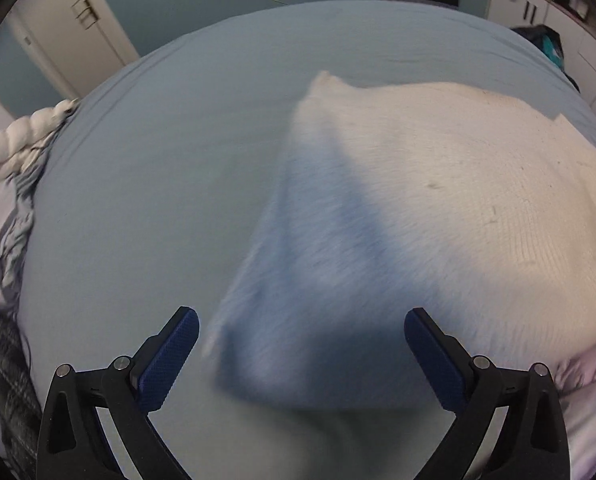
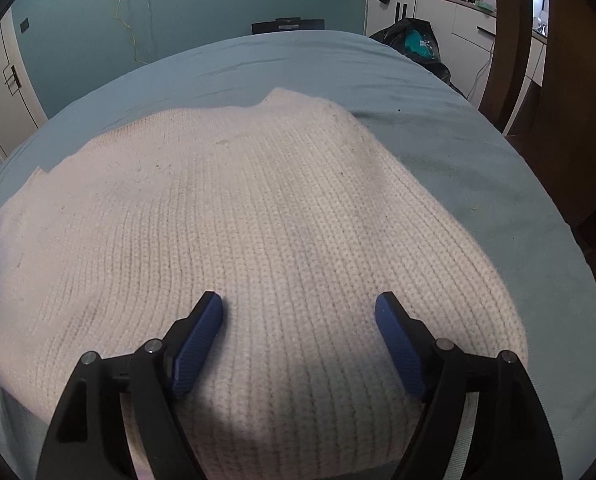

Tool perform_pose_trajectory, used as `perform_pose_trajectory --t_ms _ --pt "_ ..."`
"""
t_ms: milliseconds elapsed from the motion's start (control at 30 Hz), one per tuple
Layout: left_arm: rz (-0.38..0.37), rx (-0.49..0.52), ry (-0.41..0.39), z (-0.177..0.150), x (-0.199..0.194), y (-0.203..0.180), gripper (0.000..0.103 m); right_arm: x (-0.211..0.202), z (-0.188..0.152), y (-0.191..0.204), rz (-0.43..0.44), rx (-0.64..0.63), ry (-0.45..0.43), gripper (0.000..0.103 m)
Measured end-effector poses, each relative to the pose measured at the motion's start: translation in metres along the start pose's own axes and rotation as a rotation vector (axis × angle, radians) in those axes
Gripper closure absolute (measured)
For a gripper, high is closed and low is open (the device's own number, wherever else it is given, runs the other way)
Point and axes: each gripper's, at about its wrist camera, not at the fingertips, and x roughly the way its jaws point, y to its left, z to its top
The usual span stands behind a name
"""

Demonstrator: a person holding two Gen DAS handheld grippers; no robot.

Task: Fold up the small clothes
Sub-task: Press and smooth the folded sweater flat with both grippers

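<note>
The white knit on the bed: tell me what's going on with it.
A person is folding a white knit sweater on a blue-sheeted bed with two handheld tongs. The right tongs hang open just above the knit, gripping nothing. The left tongs are open too, over the sweater's blurred left edge.

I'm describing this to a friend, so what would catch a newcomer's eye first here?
A big cream knitted sweater spread over the blue bedsheet fills most of the view. In the left wrist view its near edge is blurred. Each open tool, left and right, hangs just above it, gripping nothing.
</note>
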Motion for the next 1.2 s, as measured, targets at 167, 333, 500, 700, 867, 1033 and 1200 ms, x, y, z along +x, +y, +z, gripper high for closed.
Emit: perform_pose_trajectory --t_ms 167,333,500,700,867,1033,1200 --pt "0.005 -0.086 -0.004 -0.045 -0.009 0.035 0.000 0.002 0.000 -0.005 0.017 0.014 0.018 0.021" --pt "-0.067 -0.139 0.020 -0.065 -0.007 0.056 0.000 -0.001 -0.002 -0.005 0.025 0.021 0.025 0.020" --pt "-0.124 -0.158 0.042 -0.060 0.000 0.058 0.000 0.002 -0.001 -0.013 0.134 0.040 0.030 0.005" --pt "-0.301 -0.296 0.043 -0.050 0.000 0.068 0.000 -0.029 0.013 -0.019 0.162 0.084 0.028 0.005" --pt "-0.195 -0.246 -0.079 -0.022 -0.003 0.084 0.000 -0.066 0.016 -0.046 0.255 0.266 -0.023 0.005" --pt "-0.384 -0.052 -0.067 0.011 0.027 0.083 0.000 -0.067 0.002 -0.030 0.211 0.206 -0.024 0.005" --pt "-0.470 -0.010 0.065 0.033 0.080 0.062 0.004 -0.062 -0.001 -0.015 0.195 0.153 -0.002 0.005"
